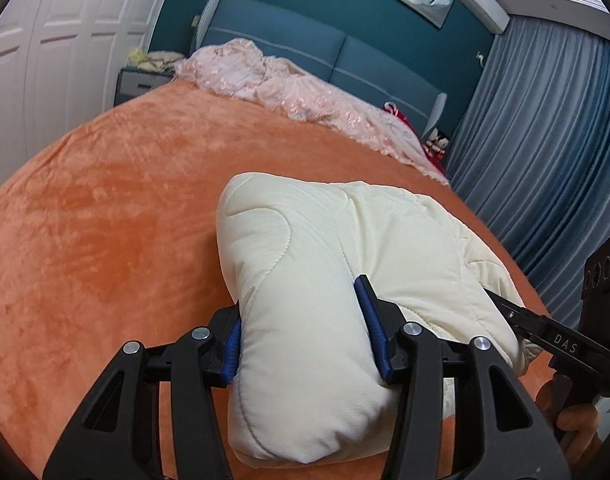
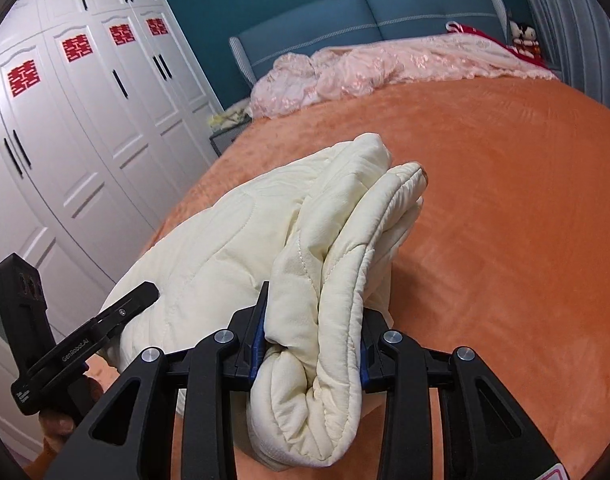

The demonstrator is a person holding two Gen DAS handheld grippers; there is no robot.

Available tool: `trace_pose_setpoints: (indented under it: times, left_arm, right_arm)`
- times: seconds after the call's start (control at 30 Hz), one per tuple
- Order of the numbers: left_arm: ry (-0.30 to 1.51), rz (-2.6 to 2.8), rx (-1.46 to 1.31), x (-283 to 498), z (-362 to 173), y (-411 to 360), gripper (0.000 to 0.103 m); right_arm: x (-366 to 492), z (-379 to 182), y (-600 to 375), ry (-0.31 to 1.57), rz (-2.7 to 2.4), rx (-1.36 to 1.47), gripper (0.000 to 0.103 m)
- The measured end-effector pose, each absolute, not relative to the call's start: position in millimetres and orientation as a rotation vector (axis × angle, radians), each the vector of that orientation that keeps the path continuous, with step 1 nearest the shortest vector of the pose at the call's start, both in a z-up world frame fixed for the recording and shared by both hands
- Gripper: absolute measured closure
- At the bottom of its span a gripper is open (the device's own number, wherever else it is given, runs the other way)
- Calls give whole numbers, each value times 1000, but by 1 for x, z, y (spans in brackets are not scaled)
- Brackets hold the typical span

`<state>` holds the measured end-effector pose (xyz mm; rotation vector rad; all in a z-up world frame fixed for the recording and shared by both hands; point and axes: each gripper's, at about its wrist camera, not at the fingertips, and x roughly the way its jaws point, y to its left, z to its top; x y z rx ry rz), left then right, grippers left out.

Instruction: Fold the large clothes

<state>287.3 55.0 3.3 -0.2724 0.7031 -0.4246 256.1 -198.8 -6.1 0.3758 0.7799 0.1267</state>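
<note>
A cream padded garment [image 1: 329, 264], folded into a thick bundle, hangs just over the orange bedspread [image 1: 105, 208]. My left gripper [image 1: 301, 332] is shut on one thick folded end, its blue pads [image 1: 371, 320] pressing into the padding. My right gripper [image 2: 313, 328] is shut on the other end of the cream garment [image 2: 233, 240], where several stitched layers bunch between its jaws. The right gripper [image 1: 545, 328] shows at the right edge of the left wrist view, and the left gripper [image 2: 85, 336] at the left of the right wrist view, with a hand below each.
A crumpled pink quilt [image 1: 305, 88] lies along the blue headboard [image 1: 345, 52] at the far end of the bed. White wardrobe doors [image 2: 85, 128] with red paper cuts stand on one side, grey-blue curtains [image 1: 545, 140] on the other. A bedside table [image 1: 141, 84] holds small items.
</note>
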Motion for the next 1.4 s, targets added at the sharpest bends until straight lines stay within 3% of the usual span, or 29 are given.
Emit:
trace_pose_setpoints:
  times: [0.13, 0.27, 0.4, 0.5, 0.6, 0.63, 0.7, 0.77, 0.87, 1.03, 1.27, 1.4]
  left_arm:
    - [764, -406, -282, 277, -45, 63, 49]
    - [796, -376, -270, 261, -64, 68, 41]
    - [858, -331, -293, 259, -52, 74, 36]
    - [900, -220, -197, 248, -29, 73, 26]
    - [913, -152, -156, 237, 0, 73, 26]
    - [913, -142, -136, 235, 9, 69, 26]
    - [912, -138, -80, 231, 27, 56, 26]
    - [918, -143, -44, 229, 37, 43, 27]
    - [943, -144, -16, 231, 38, 24, 29]
    - [1026, -136, 1, 244, 16, 5, 45]
    - [1069, -115, 51, 249, -15, -10, 49]
    - [1069, -120, 83, 248, -27, -17, 66]
  right_arm:
    - [246, -56, -195, 855, 129, 394, 66]
    - [235, -69, -209, 878, 144, 483, 51]
    - [218, -47, -217, 929, 136, 496, 47]
    - [196, -18, -226, 918, 87, 472, 46]
    - [183, 10, -230, 906, 21, 415, 45]
    - [182, 16, -228, 911, 26, 397, 48]
    - [184, 29, -215, 919, 48, 355, 73]
    - [187, 38, -197, 923, 76, 296, 86]
    - [196, 38, -176, 941, 60, 186, 91]
    - [216, 8, -167, 1027, 11, 142, 92]
    - [233, -37, -172, 1129, -2, 156, 92]
    - [239, -53, -172, 1156, 0, 155, 90]
